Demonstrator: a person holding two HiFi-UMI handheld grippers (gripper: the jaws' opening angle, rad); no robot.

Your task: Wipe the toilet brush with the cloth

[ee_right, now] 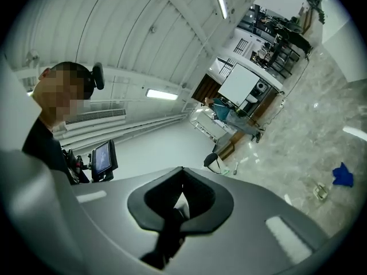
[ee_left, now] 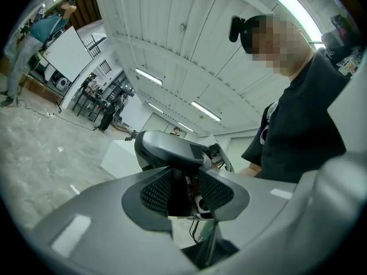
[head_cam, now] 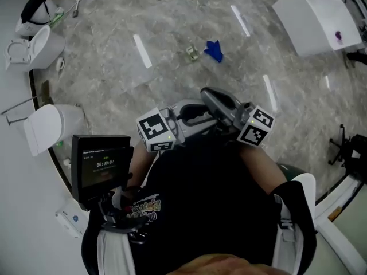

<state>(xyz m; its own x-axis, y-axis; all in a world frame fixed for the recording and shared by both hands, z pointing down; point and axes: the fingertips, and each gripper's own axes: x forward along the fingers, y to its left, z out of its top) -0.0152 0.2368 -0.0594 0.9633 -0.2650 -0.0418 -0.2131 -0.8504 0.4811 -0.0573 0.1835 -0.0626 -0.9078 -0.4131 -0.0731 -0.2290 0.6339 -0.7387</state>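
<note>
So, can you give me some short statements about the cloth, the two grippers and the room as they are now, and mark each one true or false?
1. The blue cloth lies on the floor, in no gripper's jaws. True.
2. The right gripper has its jaws wide apart. False: they are together, with nothing between them.
3. The left gripper holds the cloth. False: its jaws are apart and no cloth is between them.
4. A white toilet stands at the left edge of the head view. True.
5. The white box touches the cloth. False: the box stands apart, with bare floor between them.
</note>
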